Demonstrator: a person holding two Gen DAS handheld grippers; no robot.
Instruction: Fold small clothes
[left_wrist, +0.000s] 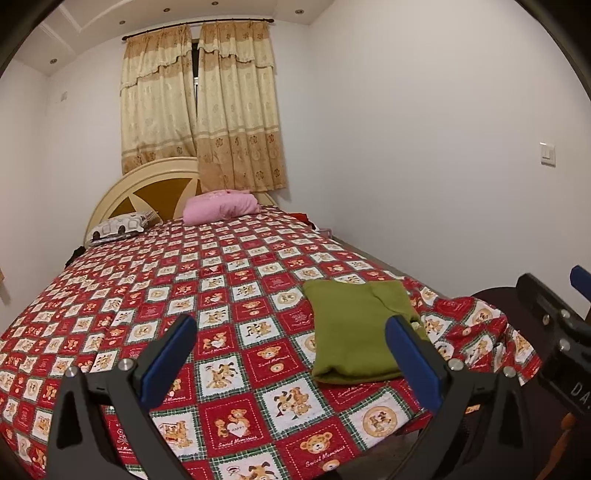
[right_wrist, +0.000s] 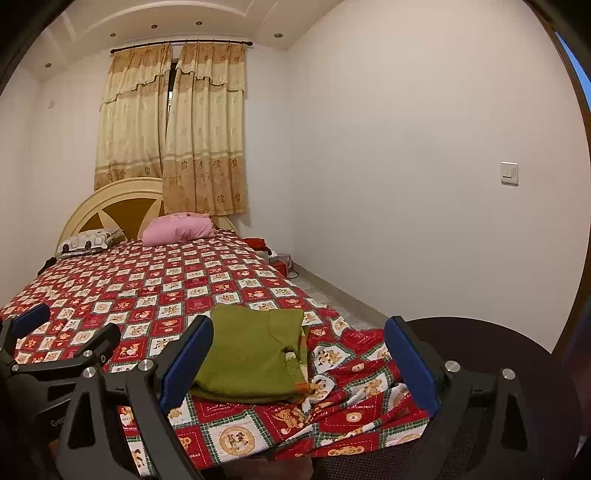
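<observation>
Green garment (left_wrist: 356, 328) lies folded into a neat rectangle on the bedspread (left_wrist: 229, 291) near the bed's foot corner. Left gripper (left_wrist: 291, 354) and right gripper (right_wrist: 299, 362) both hover above it, fingers spread apart, holding nothing. Garment sits at 1 o'clock from left, 11 o'clock from right. Judgement: fold looks finished; next calls for setting it aside or fetching another piece.

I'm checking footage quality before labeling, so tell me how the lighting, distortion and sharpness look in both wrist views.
Left wrist view: even, soft indoor light, strong fisheye bending of the walls, dark corner vignette; the green garment is sharp, no glare. Right wrist view: same warm light, the garment and bedspread clear; a dim blur at the right edge.
</observation>
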